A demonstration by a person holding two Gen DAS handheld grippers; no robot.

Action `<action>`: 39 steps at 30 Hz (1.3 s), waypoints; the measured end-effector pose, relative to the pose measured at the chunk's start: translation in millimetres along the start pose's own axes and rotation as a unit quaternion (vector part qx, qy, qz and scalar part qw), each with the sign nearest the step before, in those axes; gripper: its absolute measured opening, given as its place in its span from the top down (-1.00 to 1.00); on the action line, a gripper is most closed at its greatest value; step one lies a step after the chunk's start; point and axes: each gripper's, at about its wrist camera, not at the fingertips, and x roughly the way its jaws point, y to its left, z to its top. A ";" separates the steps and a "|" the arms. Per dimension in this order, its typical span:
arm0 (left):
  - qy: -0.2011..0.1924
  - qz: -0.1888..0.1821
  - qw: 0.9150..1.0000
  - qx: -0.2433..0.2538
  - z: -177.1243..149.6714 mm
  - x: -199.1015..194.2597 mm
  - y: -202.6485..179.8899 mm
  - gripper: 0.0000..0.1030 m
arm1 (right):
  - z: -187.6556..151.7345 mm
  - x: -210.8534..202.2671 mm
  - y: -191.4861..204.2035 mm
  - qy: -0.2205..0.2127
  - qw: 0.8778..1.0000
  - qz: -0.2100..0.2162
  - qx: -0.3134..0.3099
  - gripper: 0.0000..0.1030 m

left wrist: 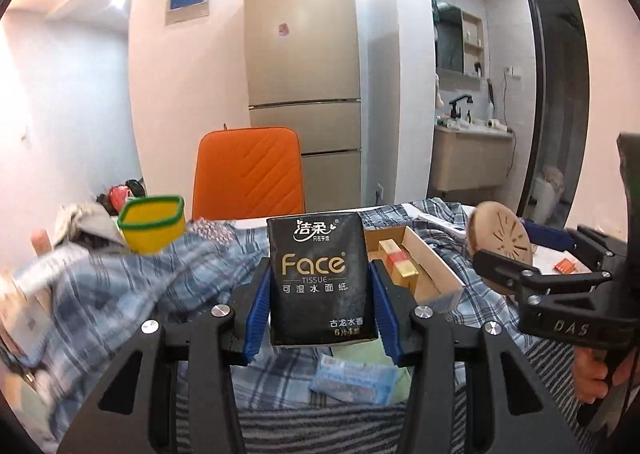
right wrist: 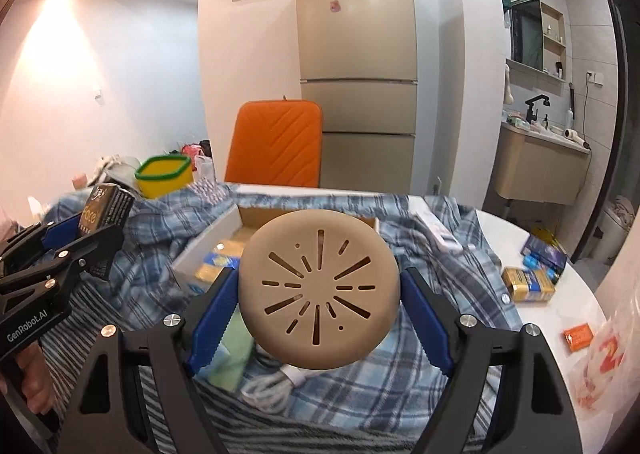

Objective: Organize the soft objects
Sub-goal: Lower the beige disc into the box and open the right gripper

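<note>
My left gripper (left wrist: 320, 314) is shut on a black "Face" tissue pack (left wrist: 320, 278) and holds it upright above the blue plaid cloth (left wrist: 132, 286). My right gripper (right wrist: 320, 318) is shut on a round tan disc with slots (right wrist: 320, 290), held above the open cardboard box (right wrist: 208, 242). The disc also shows at the right of the left wrist view (left wrist: 500, 238). The tissue pack shows at the left of the right wrist view (right wrist: 106, 210). The box (left wrist: 432, 258) holds yellow packs (left wrist: 400, 262). A blue tissue pack (left wrist: 352, 378) lies on the cloth below my left gripper.
A yellow bin with a green rim (left wrist: 154, 224) stands at the back left. An orange chair (left wrist: 248, 170) is behind the table. On the white tabletop (right wrist: 520, 238) at the right lie a yellow pack (right wrist: 528, 284), an orange packet (right wrist: 578, 336) and a plastic bag (right wrist: 604, 366). A white cable (right wrist: 272, 386) lies on the cloth.
</note>
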 end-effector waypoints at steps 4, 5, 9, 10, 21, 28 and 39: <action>-0.011 -0.003 1.000 -0.010 25.1 6.1 5.2 0.11 | 23.8 5.4 16.0 -0.006 1.000 -0.005 -0.013 -0.61; -0.013 -0.007 1.000 -0.014 30.9 9.1 6.7 0.11 | 29.1 8.4 19.0 -0.006 1.000 -0.005 -0.015 -0.61; -0.027 0.004 0.999 -0.019 50.9 29.7 8.8 0.11 | 51.6 33.1 26.9 -0.012 1.000 -0.004 -0.010 -0.62; -0.031 0.003 0.999 -0.025 53.5 34.4 10.5 0.11 | 55.5 40.7 27.3 -0.012 1.000 -0.005 -0.006 -0.62; -0.006 -0.024 0.998 -0.064 33.3 77.1 41.7 0.11 | 47.7 130.1 49.1 0.063 0.997 0.032 0.008 -0.62; 0.012 -0.009 0.998 -0.056 18.2 90.2 47.8 0.11 | 22.2 163.8 61.0 0.106 0.993 0.053 -0.009 -0.62; 0.026 -0.003 0.998 -0.049 11.9 97.2 46.7 0.11 | 8.1 180.5 58.9 0.123 0.991 0.039 -0.015 -0.63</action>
